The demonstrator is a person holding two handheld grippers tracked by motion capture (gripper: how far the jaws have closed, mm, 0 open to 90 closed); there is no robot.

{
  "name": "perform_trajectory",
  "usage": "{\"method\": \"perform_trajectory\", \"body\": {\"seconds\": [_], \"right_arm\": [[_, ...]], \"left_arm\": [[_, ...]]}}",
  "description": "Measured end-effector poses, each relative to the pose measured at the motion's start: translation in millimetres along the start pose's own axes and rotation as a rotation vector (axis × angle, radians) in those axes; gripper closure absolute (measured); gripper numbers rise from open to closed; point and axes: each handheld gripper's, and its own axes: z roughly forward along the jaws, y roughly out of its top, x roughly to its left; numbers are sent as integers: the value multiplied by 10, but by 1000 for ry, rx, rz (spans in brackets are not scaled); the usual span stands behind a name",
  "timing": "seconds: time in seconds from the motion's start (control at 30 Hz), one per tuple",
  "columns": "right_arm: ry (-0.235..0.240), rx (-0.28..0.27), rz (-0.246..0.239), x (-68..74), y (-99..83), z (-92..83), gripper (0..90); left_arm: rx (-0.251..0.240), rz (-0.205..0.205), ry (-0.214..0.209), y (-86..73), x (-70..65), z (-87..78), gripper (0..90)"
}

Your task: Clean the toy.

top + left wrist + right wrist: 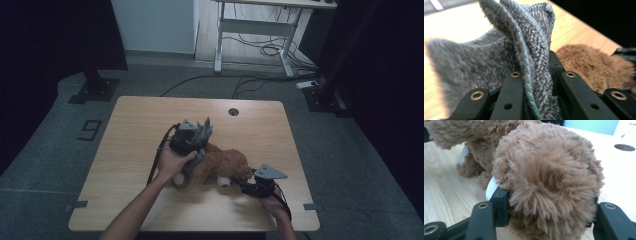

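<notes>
Both jaws gripping | L gripper [200,131]: pinches grey knit cloth [531,50] | R gripper [246,184]: clamps brown plush toy [549,177] | on table [135,125]

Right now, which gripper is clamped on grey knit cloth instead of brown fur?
The left gripper: its jaws pinch the grey cloth lifted over the plush. The right gripper grips the plush's fur.

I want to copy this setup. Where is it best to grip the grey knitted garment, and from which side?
Grip the grey knitted garment at its raised, folded edge, coming from the near left side, as the left gripper does: the fabric stands up there in a thin ridge, clear of the brown plush toy, so closed jaws can likely pinch it alone.
</notes>
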Motion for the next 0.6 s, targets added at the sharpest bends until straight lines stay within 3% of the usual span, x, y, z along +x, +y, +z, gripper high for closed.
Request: {"method": "perform_trajectory", "body": {"seconds": [0.1,0.23,0.33,0.5,0.6], "right_arm": [[-2,0,4,-19,-4,-10,387],[-4,7,9,-15,36,-17,284],[25,7,57,-20,114,-69,216],[36,-66,159,-73,310,-224,137],[11,-27,169,-85,439,-163,112]], "left_arm": [[11,-19,-20,-111,48,70,794],[-18,-41,-40,-244,85,11,796],[-31,-24,-36,-324,40,-16,798],[-51,-29,-56,-402,7,-54,799],[-65,-45,-75,-450,4,-78,800]]}}
